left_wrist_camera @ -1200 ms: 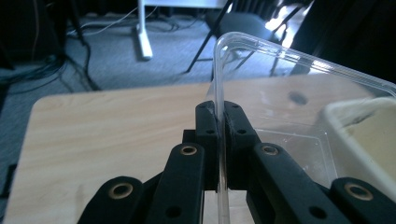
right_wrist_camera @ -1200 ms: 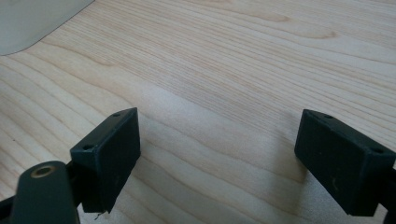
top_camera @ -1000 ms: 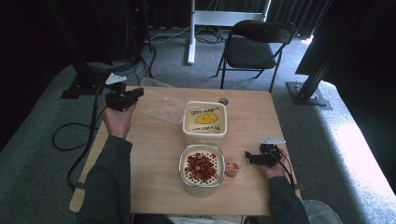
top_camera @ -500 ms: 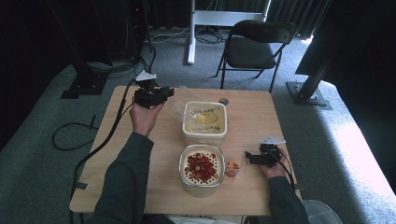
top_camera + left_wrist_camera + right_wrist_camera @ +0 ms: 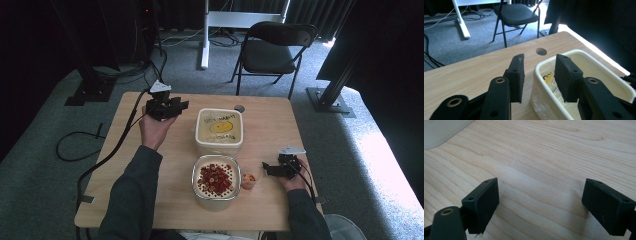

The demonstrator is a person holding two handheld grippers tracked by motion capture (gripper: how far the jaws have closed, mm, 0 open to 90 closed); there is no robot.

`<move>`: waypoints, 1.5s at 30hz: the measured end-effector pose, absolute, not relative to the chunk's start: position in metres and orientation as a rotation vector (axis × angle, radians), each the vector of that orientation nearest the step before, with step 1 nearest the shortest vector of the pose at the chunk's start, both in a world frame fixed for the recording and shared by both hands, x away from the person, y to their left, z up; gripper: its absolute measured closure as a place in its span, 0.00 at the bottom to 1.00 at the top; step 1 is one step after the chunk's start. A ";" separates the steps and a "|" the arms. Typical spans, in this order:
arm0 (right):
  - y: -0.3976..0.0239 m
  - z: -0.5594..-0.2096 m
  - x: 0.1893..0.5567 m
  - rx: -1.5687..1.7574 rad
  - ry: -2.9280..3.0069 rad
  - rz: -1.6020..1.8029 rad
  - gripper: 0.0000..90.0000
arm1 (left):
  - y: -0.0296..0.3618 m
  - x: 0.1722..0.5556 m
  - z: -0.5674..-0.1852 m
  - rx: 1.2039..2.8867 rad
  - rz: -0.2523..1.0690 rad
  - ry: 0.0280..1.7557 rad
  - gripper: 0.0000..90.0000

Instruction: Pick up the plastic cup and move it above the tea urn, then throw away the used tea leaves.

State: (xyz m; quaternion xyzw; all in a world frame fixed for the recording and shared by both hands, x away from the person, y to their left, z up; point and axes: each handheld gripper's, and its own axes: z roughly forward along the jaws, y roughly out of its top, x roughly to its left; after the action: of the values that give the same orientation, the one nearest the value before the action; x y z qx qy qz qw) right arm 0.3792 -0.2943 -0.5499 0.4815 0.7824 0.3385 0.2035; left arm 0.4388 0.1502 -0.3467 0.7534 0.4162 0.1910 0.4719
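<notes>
A white rectangular tub (image 5: 219, 145) stands mid-table with a clear bag printed with a yellow face (image 5: 220, 127) inside it. My left gripper (image 5: 181, 105) hovers just left of the tub, pointing at it. Its jaws have just been opening and hold nothing. In the left gripper view the left gripper (image 5: 540, 60) frames the tub's near corner (image 5: 536, 72) between open jaws, with the clear bag (image 5: 554, 86) behind the rim. My right gripper (image 5: 267, 168) rests low at the right front, open. The right gripper (image 5: 542, 186) has bare wood between its jaws.
A round bowl (image 5: 196, 192) of red pieces sits at the front centre, with a small cup (image 5: 248, 180) of red bits beside it. A cable hole (image 5: 239, 108) lies behind the tub. A black folding chair (image 5: 272, 50) stands beyond the table's far edge.
The left hand moved right from the table's far left corner to the tub and its jaws opened. Clear plastic seen stretched left of the tub is gone from there. The right hand kept still.
</notes>
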 end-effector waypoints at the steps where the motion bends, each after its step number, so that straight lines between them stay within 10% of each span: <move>1: -0.294 -0.550 0.379 1.343 2.183 0.944 0.15 | 0.150 0.437 -0.347 1.847 0.472 1.017 0.65; 45: -0.290 -0.546 0.373 1.353 2.185 0.933 0.31 | 0.198 0.340 -0.426 1.895 0.575 0.934 0.51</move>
State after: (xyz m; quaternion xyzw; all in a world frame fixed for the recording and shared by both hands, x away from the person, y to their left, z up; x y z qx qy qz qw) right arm 0.3731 -0.2904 -0.5460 0.4845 0.7828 0.3340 0.2023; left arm 0.3404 0.1982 -0.4255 0.7694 0.3790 0.2334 0.4582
